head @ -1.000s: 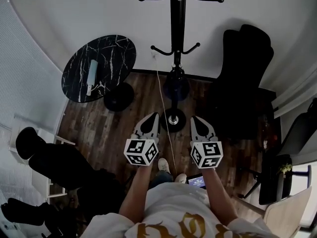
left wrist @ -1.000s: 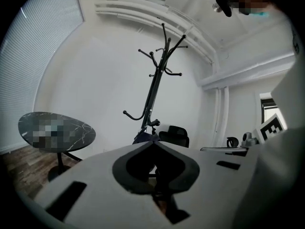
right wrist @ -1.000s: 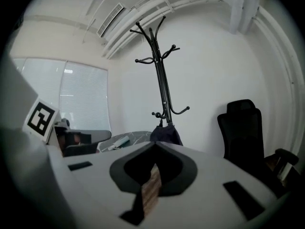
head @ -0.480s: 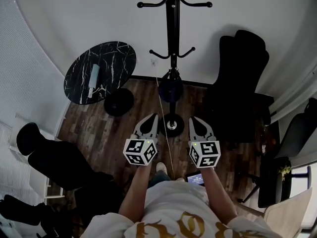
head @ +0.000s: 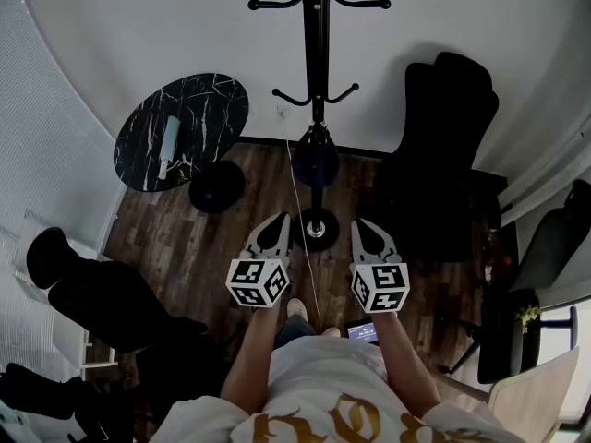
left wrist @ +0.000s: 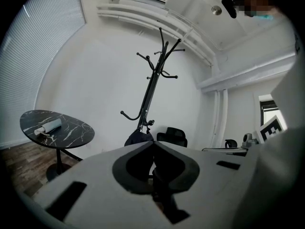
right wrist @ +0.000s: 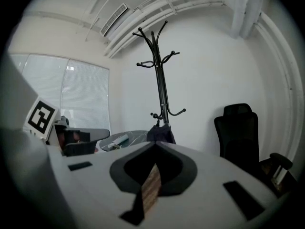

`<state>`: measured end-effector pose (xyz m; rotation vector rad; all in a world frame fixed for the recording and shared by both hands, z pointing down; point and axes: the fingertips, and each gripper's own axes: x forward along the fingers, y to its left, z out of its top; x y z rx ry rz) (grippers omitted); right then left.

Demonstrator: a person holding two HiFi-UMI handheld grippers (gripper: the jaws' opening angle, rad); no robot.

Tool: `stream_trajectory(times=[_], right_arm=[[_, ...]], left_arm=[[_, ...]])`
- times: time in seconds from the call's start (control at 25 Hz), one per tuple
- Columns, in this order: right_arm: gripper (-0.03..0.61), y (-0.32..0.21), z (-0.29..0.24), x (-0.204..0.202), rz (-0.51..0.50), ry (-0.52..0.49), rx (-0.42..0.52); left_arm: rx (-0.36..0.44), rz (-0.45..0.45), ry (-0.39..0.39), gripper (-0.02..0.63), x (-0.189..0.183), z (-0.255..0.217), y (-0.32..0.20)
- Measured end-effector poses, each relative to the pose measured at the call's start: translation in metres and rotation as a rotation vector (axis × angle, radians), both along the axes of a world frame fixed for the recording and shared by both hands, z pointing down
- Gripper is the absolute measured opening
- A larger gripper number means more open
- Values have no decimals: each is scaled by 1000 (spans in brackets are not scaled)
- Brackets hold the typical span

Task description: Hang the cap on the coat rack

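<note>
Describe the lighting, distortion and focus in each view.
Head view: dim, the floor dark, the wall bowed into a curve, the coat rack sharp. Left gripper view: fisheye with black corners, the coat rack leaning. Right gripper view: same fisheye, the blinds brightest.

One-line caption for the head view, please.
Left gripper and right gripper shut, empty, facing coat rack with dark cap hanging.

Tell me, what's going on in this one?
A person stands facing the coat rack and holds the left gripper and the right gripper out in front. Both are shut with nothing in them. What looks like the cap hangs low on the rack, so the hanging seems done.
</note>
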<state>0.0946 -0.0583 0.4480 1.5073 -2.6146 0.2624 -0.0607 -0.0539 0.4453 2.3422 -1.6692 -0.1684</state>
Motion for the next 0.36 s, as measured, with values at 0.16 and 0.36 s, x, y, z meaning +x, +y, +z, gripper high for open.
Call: stream_trajectory(times=[0.16, 0.36], right_arm=[[11, -3, 4, 5, 12, 0, -9], [11, -8, 8, 5, 9, 4, -15]], left_arm=[[-9, 1, -2, 20, 1, 4, -1], [-19, -10, 1, 20, -4, 8, -5]])
